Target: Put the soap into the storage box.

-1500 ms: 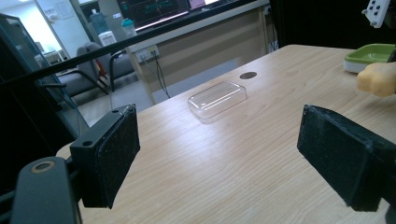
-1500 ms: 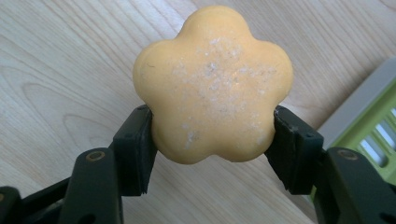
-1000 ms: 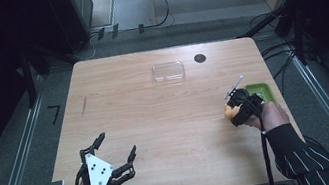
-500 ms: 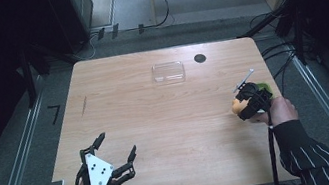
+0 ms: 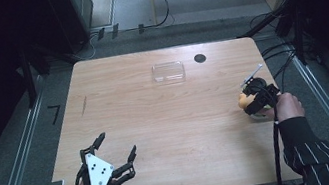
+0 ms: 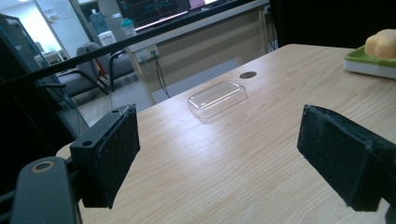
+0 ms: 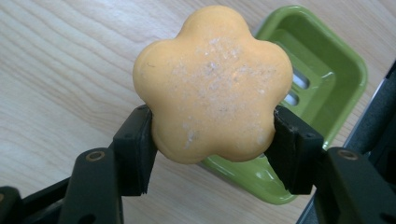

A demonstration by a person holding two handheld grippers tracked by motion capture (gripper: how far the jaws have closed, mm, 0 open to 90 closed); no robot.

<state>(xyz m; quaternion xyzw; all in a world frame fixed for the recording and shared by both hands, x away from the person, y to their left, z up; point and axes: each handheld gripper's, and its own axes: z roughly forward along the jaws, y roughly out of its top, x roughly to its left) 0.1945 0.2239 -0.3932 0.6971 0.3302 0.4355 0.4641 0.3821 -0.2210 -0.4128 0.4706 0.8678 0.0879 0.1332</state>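
The right gripper (image 7: 212, 140) has its two black jaws closed on an orange, flower-shaped bar of soap (image 7: 212, 84), one jaw on each flank. The soap has five rounded lobes and a matte, slightly grainy face dusted with pale specks. Directly beneath and beyond it sits a lime-green, glossy plastic soap dish (image 7: 322, 79), rectangular with rounded corners and drain slots in its floor. The soap is held above the dish's near edge and covers part of it; whether they touch cannot be told.

In the high view, the right gripper (image 5: 254, 97) stands near the right edge of the light wooden table (image 5: 166, 117), with the person's right hand (image 5: 287, 106) behind it and a striped sleeve (image 5: 314, 153) below. The dish is largely hidden there by gripper and hand.

The left gripper (image 5: 113, 159) rests at the near left corner of the table, jaws spread wide and holding nothing, a grey three-cornered plate on top. Its pads (image 6: 116, 149) are black, rough and foam-like.

Well apart from both grippers, toward the far edge, lies a clear, shallow, rectangular plastic lid (image 5: 168, 71), and just to its right is a small dark round disc (image 5: 200, 58) on the tabletop. From the left gripper view, the dish (image 6: 369, 65) and soap (image 6: 383, 43) are cut off at the right edge.
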